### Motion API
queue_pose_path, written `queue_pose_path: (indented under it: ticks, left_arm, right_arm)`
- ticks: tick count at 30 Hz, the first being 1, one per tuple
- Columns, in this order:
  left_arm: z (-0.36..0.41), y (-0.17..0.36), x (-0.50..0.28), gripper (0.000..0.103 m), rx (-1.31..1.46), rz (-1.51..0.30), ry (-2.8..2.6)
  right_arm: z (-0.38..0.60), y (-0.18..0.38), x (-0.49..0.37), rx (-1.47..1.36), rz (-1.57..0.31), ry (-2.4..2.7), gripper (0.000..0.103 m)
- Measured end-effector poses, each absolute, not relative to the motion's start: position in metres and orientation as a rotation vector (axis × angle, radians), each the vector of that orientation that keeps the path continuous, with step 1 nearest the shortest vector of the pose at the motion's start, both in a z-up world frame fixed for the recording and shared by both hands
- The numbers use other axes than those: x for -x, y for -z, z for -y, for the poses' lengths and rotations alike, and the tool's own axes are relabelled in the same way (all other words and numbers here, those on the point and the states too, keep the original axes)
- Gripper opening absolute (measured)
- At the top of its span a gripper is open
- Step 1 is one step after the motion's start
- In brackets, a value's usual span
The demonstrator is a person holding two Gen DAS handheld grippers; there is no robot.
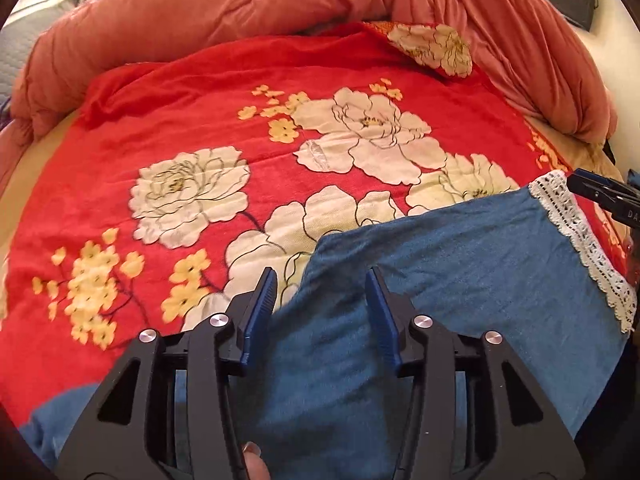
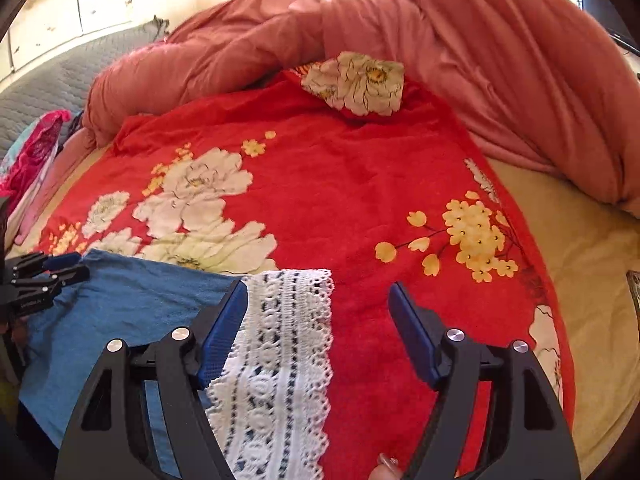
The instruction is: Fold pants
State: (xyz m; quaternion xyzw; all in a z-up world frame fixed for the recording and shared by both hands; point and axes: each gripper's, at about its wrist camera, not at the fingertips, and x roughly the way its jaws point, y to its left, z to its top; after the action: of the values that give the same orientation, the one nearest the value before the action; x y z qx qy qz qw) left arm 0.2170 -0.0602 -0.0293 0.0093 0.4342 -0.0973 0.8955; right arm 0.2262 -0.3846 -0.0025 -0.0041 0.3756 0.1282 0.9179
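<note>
the blue pants [image 1: 460, 264] lie flat on the near part of the red floral blanket [image 1: 192, 92], and they look partly folded already, judging by the doubled-looking cloth and the white lace hem [image 2: 280, 344] squared off at the right end (how many layers lie there cannot be told). the left gripper [image 1: 320, 284] hovers over the pants' left portion with its jaws apart and nothing pressed between them; the right gripper [image 2: 318, 300] hangs over the lace hem with its jaws wide apart, the hem below them and not pinched. so a fold seems just laid down and let go, and at least one more fold, probably end to end, looks left to do. the pants' far edge runs straight across the blanket, the lace edge faces right, and the left edge slants toward the near left. beyond them the blanket is open and fairly flat toward the far side, until the bunched pink comforter [image 2: 460, 52] rings it; some pink clothes [image 2: 36, 148] sit at the far left.
</note>
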Motion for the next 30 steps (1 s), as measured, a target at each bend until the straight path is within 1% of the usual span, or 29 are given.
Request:
queue_pose_path:
  ticks: [2,6,9,15,17,22,30]
  left_arm:
    - [0.057,0.021,-0.203,0.044,0.008,-0.87,0.194]
    - [0.053,0.008,-0.175,0.046,0.049,-0.821,0.177]
    - [0.055,-0.001,-0.152,0.046,0.06,-0.794,0.21]
    - [0.061,-0.004,-0.12,0.048,0.018,-0.788,0.221]
    - [0.06,-0.002,-0.112,0.05,0.02,-0.796,0.227]
    - [0.055,0.008,-0.094,0.05,-0.003,-0.828,0.203]
    - [0.031,0.026,-0.081,0.053,0.021,-0.887,0.127]
  right_arm:
    - [0.382,-0.007,-0.211,0.022,-0.726,-0.246,0.08]
    - [0.383,-0.023,-0.172,-0.006,-0.637,-0.242,0.081]
    - [0.383,-0.022,-0.15,-0.036,-0.627,-0.252,0.081]
    - [0.387,-0.015,-0.121,-0.08,-0.673,-0.25,0.081]
    - [0.393,-0.011,-0.111,-0.108,-0.69,-0.246,0.081]
    - [0.411,0.004,-0.091,-0.191,-0.762,-0.232,0.081]
    - [0.416,0.012,-0.088,-0.271,-0.832,-0.253,0.08]
